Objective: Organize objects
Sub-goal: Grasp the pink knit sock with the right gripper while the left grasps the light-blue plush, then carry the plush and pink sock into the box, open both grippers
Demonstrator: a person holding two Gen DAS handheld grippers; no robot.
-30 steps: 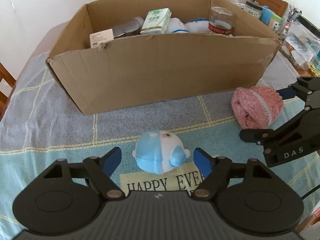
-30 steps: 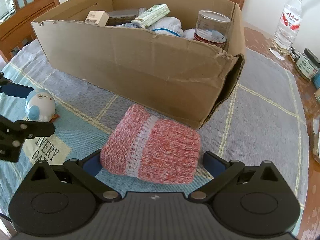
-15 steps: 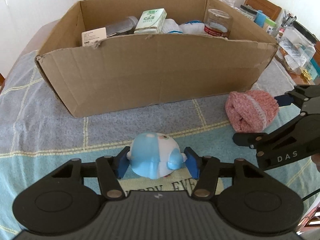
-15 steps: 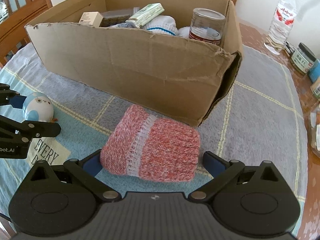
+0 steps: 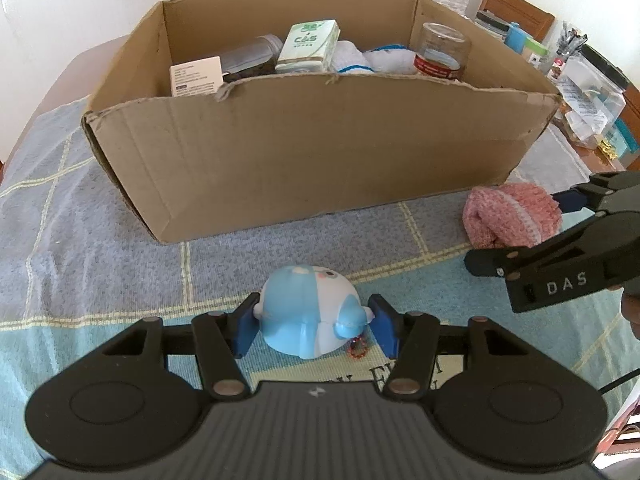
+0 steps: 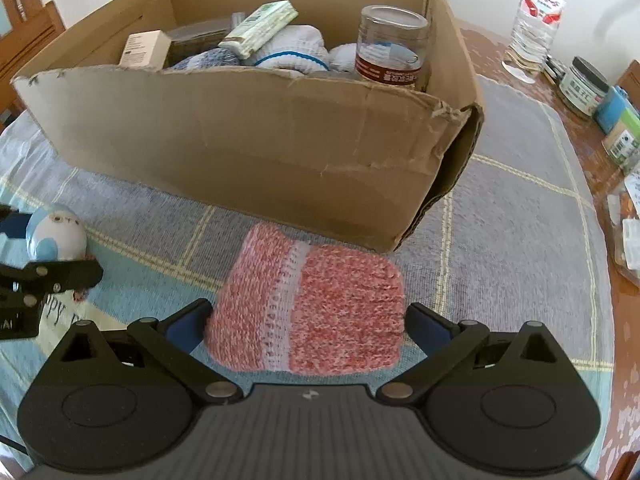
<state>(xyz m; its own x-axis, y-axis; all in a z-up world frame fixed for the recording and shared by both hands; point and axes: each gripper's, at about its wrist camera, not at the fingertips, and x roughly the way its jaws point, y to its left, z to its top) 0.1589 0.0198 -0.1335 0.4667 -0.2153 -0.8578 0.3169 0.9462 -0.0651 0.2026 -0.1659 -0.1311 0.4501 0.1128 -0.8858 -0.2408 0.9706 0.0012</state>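
Observation:
My left gripper (image 5: pixel 314 328) is shut on a blue and white round toy (image 5: pixel 304 316), one blue pad pressing each side, low over the patterned cloth. The toy (image 6: pixel 56 232) also shows at the left edge of the right wrist view. A pink knitted roll (image 6: pixel 304 312) lies on the cloth just before the cardboard box (image 6: pixel 240 148). My right gripper (image 6: pixel 306 324) is open around it, the left pad at its edge and a thin gap at the right pad. From the left wrist view the roll (image 5: pixel 512 216) sits between those black fingers.
The box (image 5: pixel 304 152) holds a glass jar (image 5: pixel 440 52), a green carton (image 5: pixel 308 44), a small white box and socks. A water bottle (image 6: pixel 536 20), jars and tins (image 6: pixel 584 84) crowd the table's right edge. Wooden chairs stand behind.
The left jaws closed from wide open onto the toy and now grip it. The right gripper rolled slightly, with the knitted roll still between its fingers.

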